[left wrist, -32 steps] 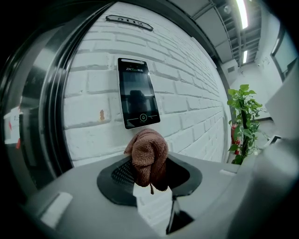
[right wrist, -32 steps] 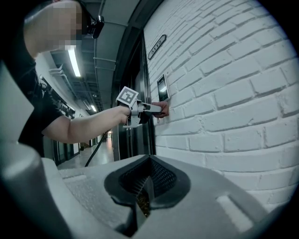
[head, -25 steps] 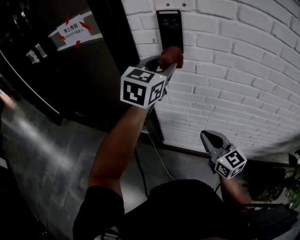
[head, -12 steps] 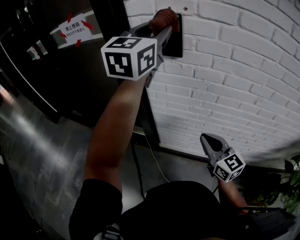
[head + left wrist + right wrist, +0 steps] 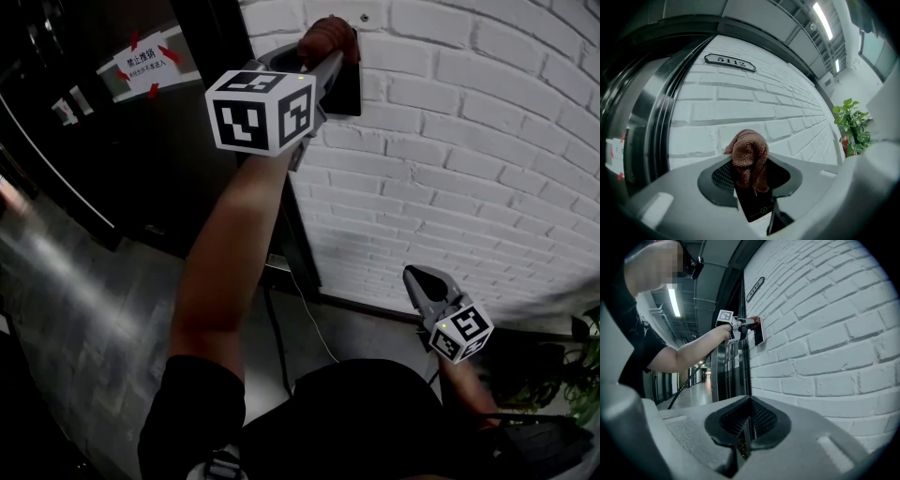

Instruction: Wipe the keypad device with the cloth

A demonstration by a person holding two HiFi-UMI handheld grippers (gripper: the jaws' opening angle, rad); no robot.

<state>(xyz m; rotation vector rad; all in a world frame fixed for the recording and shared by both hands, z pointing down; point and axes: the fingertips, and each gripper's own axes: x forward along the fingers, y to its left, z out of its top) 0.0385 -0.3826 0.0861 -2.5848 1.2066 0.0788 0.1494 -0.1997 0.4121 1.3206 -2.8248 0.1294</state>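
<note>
The left gripper [image 5: 751,180] is holding its jaws clamped on the bunched brown cloth [image 5: 749,157]. It seems to be pressing the cloth against the upper part of the black keypad device [image 5: 351,86], though the contact itself is hard to see. The device is sitting on the white brick wall [image 5: 469,150], just beside the dark door frame [image 5: 202,37], and its lower end is showing below the cloth. The right gripper [image 5: 743,434] is hanging low, well apart from the device, with its jaws closed together on nothing.
</note>
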